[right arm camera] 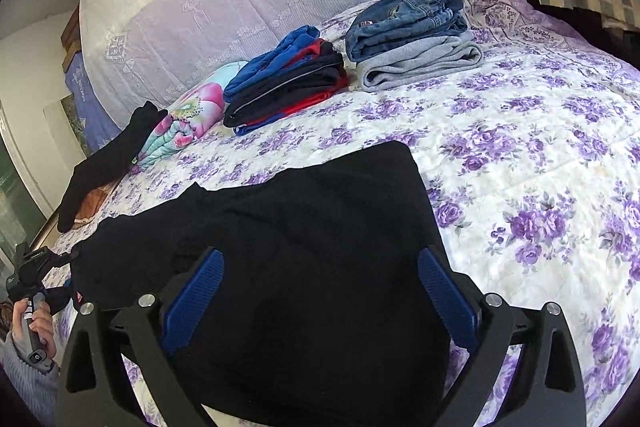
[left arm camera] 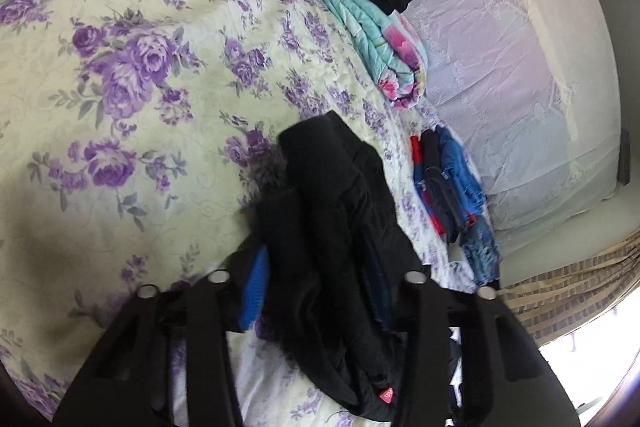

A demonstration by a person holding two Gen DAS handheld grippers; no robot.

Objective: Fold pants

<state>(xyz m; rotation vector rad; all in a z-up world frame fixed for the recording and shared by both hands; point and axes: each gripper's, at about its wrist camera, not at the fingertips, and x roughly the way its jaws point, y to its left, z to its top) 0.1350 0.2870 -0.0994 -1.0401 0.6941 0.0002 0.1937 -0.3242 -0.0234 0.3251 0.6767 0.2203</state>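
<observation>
The black pants (right arm camera: 312, 235) lie spread on the floral bedspread (right arm camera: 520, 155) in the right wrist view. My right gripper (right arm camera: 320, 267) is open just above them, its blue pads (right arm camera: 444, 291) wide apart on either side of the cloth. In the left wrist view the pants (left arm camera: 320, 227) are bunched up and lifted between my left gripper's fingers (left arm camera: 252, 287). The left gripper (left arm camera: 316, 279) looks shut on this bunch. The left gripper and the hand holding it also show in the right wrist view (right arm camera: 36, 279) at the far left edge.
Folded clothes stand along the far side of the bed: a blue, red and black stack (right arm camera: 288, 83), jeans on grey pants (right arm camera: 412, 39), a rolled floral quilt (right arm camera: 192, 115) and a black garment (right arm camera: 108, 163). A lace-covered headboard (right arm camera: 240, 7) stands behind them.
</observation>
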